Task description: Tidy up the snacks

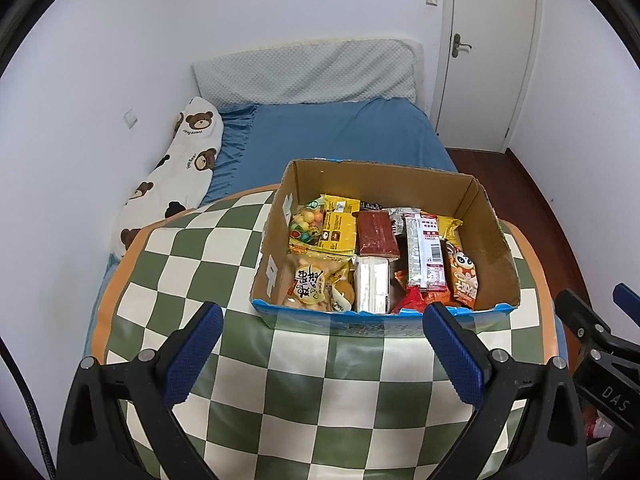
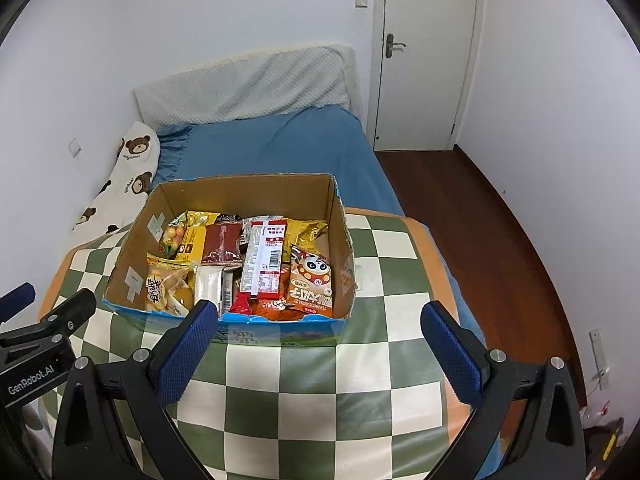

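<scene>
An open cardboard box (image 1: 494, 248) sits on a green-and-white checked cloth (image 1: 320, 380). It holds several snack packets: a yellow bag (image 1: 340, 228), a dark red packet (image 1: 376, 236), a white-and-red bar (image 1: 426, 256) and an orange panda packet (image 1: 464, 276). The box also shows in the right wrist view (image 2: 340, 240). My left gripper (image 1: 322, 320) is open and empty, just in front of the box. My right gripper (image 2: 320, 320) is open and empty, in front of the box's right half. Neither touches anything.
The cloth (image 2: 320, 380) covers a raised surface on a bed with a blue sheet (image 1: 328, 132). A bear-print pillow (image 1: 176, 176) lies at the left by the wall. A white door (image 2: 424, 52) and wooden floor (image 2: 480, 220) are on the right.
</scene>
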Available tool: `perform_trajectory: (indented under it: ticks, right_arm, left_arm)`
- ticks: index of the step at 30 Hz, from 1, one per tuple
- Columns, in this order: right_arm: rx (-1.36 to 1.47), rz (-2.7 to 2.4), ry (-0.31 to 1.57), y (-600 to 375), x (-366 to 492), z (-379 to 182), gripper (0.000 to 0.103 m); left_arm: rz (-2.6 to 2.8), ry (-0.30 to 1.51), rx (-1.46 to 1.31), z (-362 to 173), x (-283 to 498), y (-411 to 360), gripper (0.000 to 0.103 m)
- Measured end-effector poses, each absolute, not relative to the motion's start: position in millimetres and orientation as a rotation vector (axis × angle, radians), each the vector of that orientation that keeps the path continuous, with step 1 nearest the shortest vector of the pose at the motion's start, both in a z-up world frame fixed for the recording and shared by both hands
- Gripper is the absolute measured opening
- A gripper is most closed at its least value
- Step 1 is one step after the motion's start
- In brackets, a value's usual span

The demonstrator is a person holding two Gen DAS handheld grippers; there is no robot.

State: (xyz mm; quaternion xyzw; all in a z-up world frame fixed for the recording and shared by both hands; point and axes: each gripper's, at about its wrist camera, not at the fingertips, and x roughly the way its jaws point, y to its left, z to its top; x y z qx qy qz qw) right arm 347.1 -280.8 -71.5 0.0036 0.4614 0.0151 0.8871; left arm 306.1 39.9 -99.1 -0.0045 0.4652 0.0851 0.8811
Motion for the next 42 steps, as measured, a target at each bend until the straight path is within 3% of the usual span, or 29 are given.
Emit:
perform_trajectory:
  ticks: [42]
  right_arm:
    - [0.020, 0.043, 0.971, -282.8, 339.7, -69.8, 0.103]
  left_arm:
    - [0.140, 0.973, 0.031, -98.9, 297.6, 35.2, 0.102]
